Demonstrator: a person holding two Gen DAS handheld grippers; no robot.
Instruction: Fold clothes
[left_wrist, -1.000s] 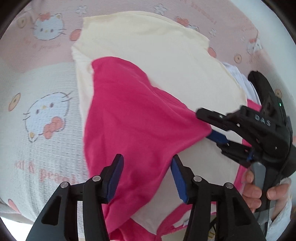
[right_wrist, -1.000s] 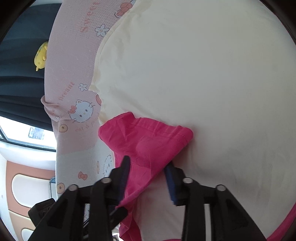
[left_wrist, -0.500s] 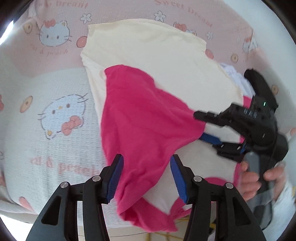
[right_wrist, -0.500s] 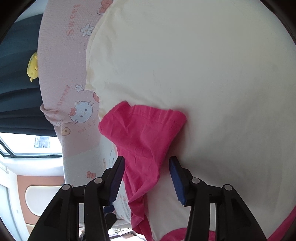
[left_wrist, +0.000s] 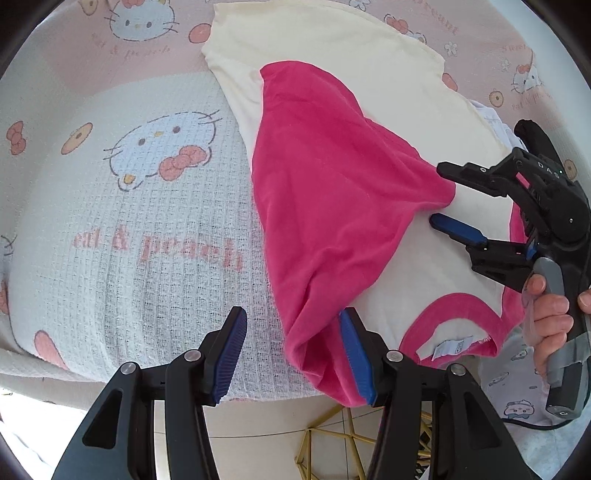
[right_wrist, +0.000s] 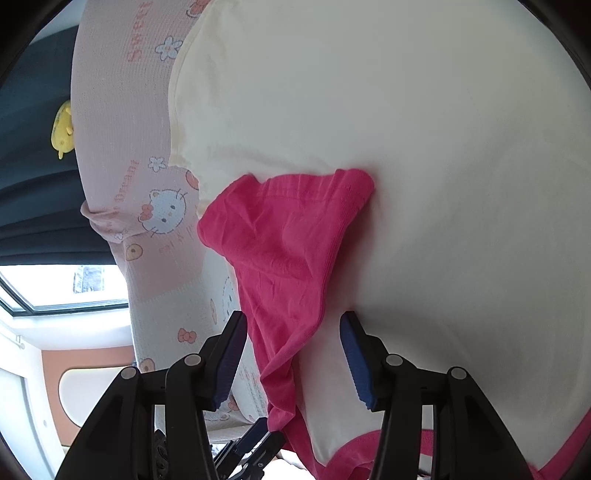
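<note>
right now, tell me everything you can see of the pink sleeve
The pink sleeve is a soft, wrinkled knit, folded inward across the cream shirt body. Its hemmed cuff lies between the open fingers of the right gripper. Its lower end hangs past the blanket edge against one pad of the open left gripper.

Cream shirt (left_wrist: 369, 66) with hot-pink sleeve (left_wrist: 332, 206); pink-and-white cat-print blanket (left_wrist: 129, 221).

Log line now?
pink sleeve: folded onto cream shirt | right hand-held gripper: jaws just opening, sleeve between | left hand-held gripper: open
</note>
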